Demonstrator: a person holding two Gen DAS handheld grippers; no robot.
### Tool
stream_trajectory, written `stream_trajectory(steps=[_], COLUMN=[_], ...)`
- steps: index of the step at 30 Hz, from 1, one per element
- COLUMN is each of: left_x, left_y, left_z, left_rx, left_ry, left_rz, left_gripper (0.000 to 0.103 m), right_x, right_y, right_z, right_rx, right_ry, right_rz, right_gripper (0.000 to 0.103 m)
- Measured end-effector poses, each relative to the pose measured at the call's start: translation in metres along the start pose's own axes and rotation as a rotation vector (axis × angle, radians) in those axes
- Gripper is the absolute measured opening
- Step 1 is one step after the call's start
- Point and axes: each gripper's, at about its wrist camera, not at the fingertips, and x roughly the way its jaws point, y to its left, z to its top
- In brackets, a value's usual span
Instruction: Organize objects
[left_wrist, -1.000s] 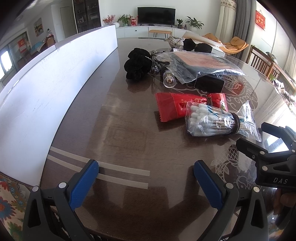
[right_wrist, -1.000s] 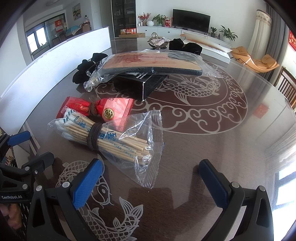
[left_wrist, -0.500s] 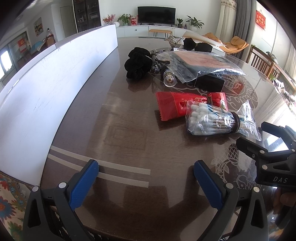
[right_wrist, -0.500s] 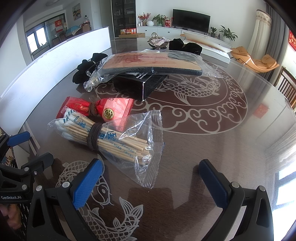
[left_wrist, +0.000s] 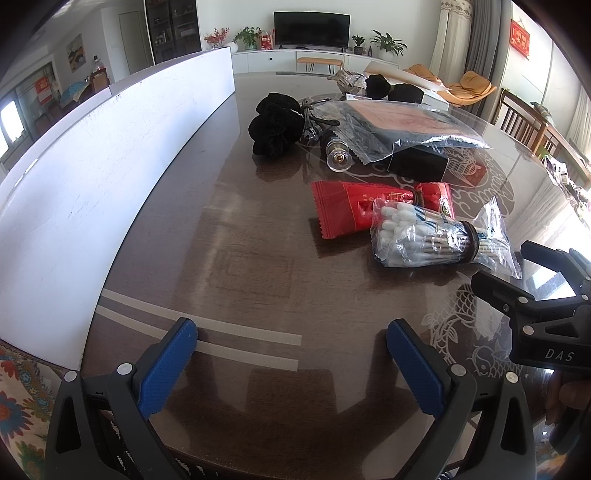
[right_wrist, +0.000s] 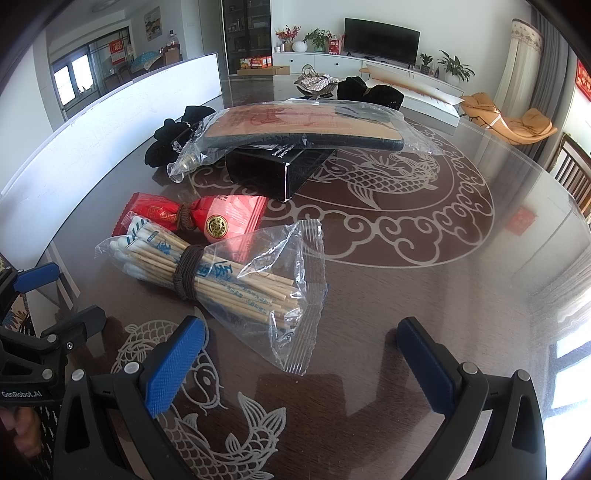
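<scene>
A clear bag of cotton swabs (right_wrist: 207, 273) tied with a brown band lies on the dark glass table (right_wrist: 424, 295), just ahead of my open, empty right gripper (right_wrist: 299, 354). A red snack packet (right_wrist: 207, 218) lies behind it. Further back a black box (right_wrist: 273, 170) carries a bagged flat board (right_wrist: 303, 125); black cloth (right_wrist: 166, 144) lies left of it. In the left wrist view my open, empty left gripper (left_wrist: 291, 354) hovers over bare table, with the swabs (left_wrist: 424, 240), red packet (left_wrist: 354, 210), black cloth (left_wrist: 275, 123) and a glass bulb (left_wrist: 338, 158) ahead to the right.
A long white panel (left_wrist: 92, 177) runs along the table's left side. Two pale tape strips (left_wrist: 207, 339) lie on the table near the left gripper. More black cloth (right_wrist: 369, 92) and a foil bundle (right_wrist: 314, 81) sit at the far end. Chairs (right_wrist: 572, 173) stand at the right.
The left wrist view shifted very slightly; the right gripper and the objects have not moved.
</scene>
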Motion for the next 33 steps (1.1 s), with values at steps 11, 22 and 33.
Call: stream_trajectory(steps=[11, 22, 33], left_x=[-0.004, -0.028, -0.059], left_y=[0.004, 0.027, 0.049], left_z=[-0.007, -0.015, -0.029], left_rx=[-0.005, -0.076, -0.098], left_ry=[0.007, -0.005, -0.049], left_rz=[0.004, -0.106, -0.121], left_gripper=[0.103, 0.103, 0.103], right_x=[0.0, 0.001, -0.029], right_y=[0.0, 0.0, -0.003], right_z=[0.0, 0.0, 0.029], right_rx=[-0.007, -0.015, -0.2], right_ry=[0.001, 0.004, 0.04], right_rz=[-0.006, -0.012, 0.168], right_gripper=[0.103, 0.103, 0.103])
